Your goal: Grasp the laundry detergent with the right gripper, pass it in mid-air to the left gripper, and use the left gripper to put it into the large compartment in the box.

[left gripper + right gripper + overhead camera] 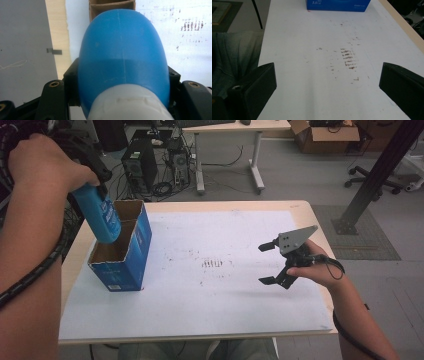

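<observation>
A blue bottle (102, 215) with a white cap (130, 102) hangs bottom-down over the open top of a blue cardboard box (122, 255) at the table's left. My left gripper (100, 185) is shut on the bottle's upper end, its black jaws pressing both sides of the bottle (122, 50). The bottle's lower end is at about the level of the box's rim; whether it is inside I cannot tell. My right gripper (265, 263) is held above the right part of the white sheet (225, 290), jaws wide open and nothing between them (329, 87). The blue box (338, 5) lies far ahead of it.
The white sheet, with brownish smudges (215, 263) near its middle, covers most of the wooden table (310, 215). Beyond the table stand computer towers (140, 165), a desk (255, 155) and a black post (375, 175). Jeans-clad knees (234, 57) sit at the near edge.
</observation>
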